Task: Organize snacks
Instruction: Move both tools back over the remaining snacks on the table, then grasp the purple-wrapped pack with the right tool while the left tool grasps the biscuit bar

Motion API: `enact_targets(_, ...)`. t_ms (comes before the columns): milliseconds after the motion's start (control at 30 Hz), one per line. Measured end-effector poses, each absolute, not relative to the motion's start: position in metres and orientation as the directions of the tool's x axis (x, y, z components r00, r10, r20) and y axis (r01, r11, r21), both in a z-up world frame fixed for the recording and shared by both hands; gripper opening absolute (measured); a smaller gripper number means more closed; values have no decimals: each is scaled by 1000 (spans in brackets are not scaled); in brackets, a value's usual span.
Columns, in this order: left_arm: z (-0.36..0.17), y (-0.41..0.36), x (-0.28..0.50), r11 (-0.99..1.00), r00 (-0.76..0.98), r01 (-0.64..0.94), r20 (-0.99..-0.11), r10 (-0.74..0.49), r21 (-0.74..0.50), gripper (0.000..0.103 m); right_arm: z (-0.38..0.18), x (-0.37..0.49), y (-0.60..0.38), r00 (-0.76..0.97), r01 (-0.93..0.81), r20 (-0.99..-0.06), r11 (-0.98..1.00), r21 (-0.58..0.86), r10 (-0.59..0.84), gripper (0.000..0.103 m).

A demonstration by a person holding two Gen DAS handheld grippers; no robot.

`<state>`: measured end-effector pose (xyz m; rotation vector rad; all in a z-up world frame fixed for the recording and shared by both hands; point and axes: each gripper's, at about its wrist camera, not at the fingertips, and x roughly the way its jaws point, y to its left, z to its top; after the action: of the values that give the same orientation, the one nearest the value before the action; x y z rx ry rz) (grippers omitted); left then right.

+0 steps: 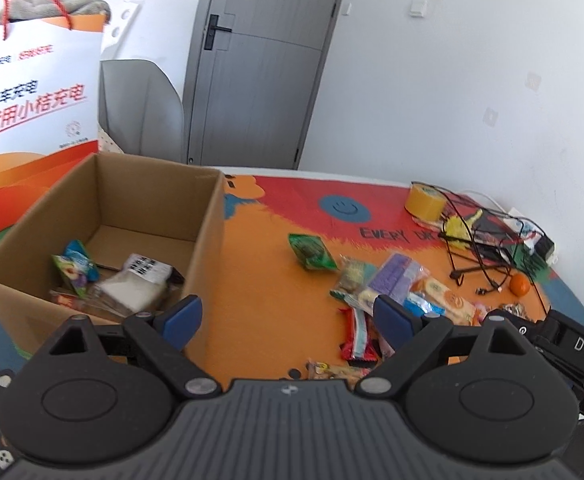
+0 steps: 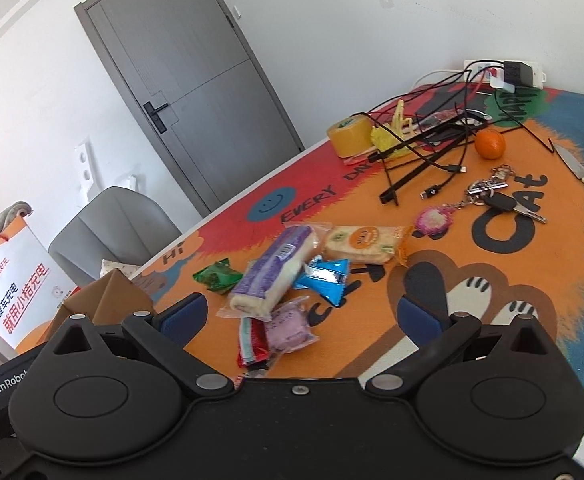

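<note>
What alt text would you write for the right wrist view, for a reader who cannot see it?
The right gripper, fingers open and empty, hovers over a pile of wrapped snacks on a colourful cartoon table mat. Farther back lie keys, an orange, a yellow tape roll and black cables.

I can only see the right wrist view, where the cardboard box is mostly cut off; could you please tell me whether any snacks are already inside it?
Observer: Yes. In the left wrist view the cardboard box is open at the top and several packets lie in its near part, among them a white packet with black print.
Operator: Thank you. Is the left gripper carrying anything?
Observer: No. The left gripper is open with nothing between its fingers, by the box's near right corner.
</note>
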<state>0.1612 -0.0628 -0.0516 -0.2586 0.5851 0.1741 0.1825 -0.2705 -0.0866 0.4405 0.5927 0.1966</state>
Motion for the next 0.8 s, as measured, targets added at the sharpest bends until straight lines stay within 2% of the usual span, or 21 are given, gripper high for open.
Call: enact_targets(800,-117,-101,208,975,720,-179,-693,39,-131,92,-135,203,-286,772,-23,-552,882,471,315,102)
